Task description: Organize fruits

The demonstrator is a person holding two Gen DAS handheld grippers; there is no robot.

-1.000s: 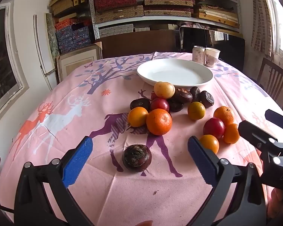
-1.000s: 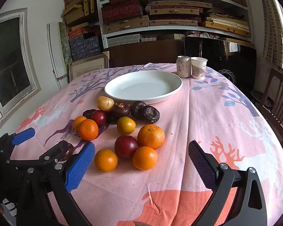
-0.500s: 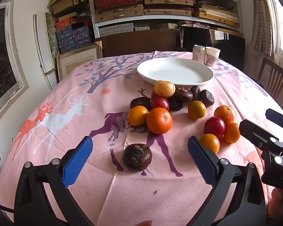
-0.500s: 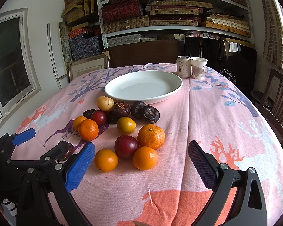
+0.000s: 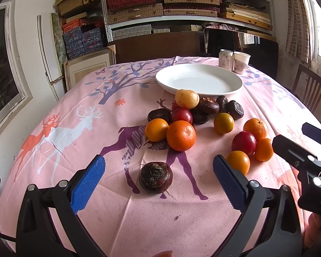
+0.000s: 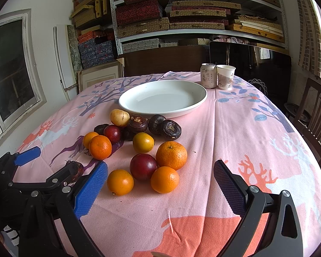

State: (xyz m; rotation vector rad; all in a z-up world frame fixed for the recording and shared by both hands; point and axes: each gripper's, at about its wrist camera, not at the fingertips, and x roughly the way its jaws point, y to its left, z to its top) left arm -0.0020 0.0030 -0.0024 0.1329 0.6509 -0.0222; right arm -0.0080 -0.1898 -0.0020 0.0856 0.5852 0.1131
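Observation:
Several fruits lie loose on the pink tablecloth in front of an empty white plate (image 5: pixel 199 81) (image 6: pixel 162 97): oranges, red plums, dark brown round fruits and one pale yellow fruit (image 5: pixel 186 99) (image 6: pixel 119 117). One dark brown fruit (image 5: pixel 155 177) sits apart, just ahead of my open left gripper (image 5: pixel 158 178) and between its blue pads. My right gripper (image 6: pixel 160 184) is open too, just short of an orange (image 6: pixel 164 179), a red plum (image 6: pixel 143 166) and a small orange (image 6: pixel 120 182). Each gripper shows at the edge of the other's view.
A drink can (image 6: pixel 208 78) and a paper cup (image 6: pixel 225 79) stand behind the plate. A wooden chair (image 6: pixel 314 115) stands at the table's right. Shelves of boxes (image 6: pixel 182 17) fill the back wall. The tablecloth (image 6: pixel 256 128) is bare on the right half.
Both grippers have crept a little forward toward the fruit. The fruits have not moved.

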